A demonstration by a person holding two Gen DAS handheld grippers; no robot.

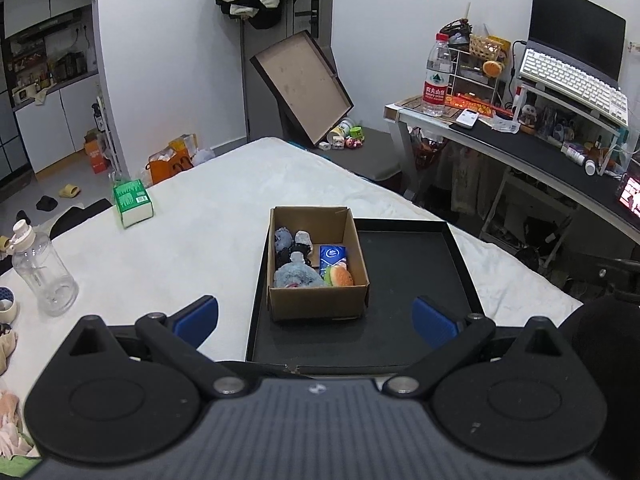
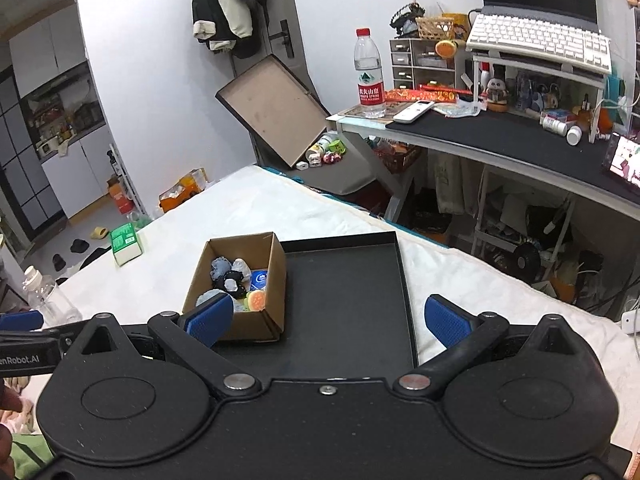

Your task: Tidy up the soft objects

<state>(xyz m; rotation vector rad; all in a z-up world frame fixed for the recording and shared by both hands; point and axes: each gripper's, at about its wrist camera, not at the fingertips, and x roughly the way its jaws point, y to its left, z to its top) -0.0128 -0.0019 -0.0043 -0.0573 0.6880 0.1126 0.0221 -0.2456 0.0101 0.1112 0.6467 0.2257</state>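
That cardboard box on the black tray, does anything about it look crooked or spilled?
Nothing spilled. The cardboard box stands upright in the black tray's left half, the soft toys and blue packet all inside. Both tools are open and empty.

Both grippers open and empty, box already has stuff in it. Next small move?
Probably swing the left gripper left toward the soft pinkish items at the table's near-left edge. The cardboard box in the black tray already holds the plush toys, burger squishy and tissue pack; the right gripper also hangs open and empty over the tray.
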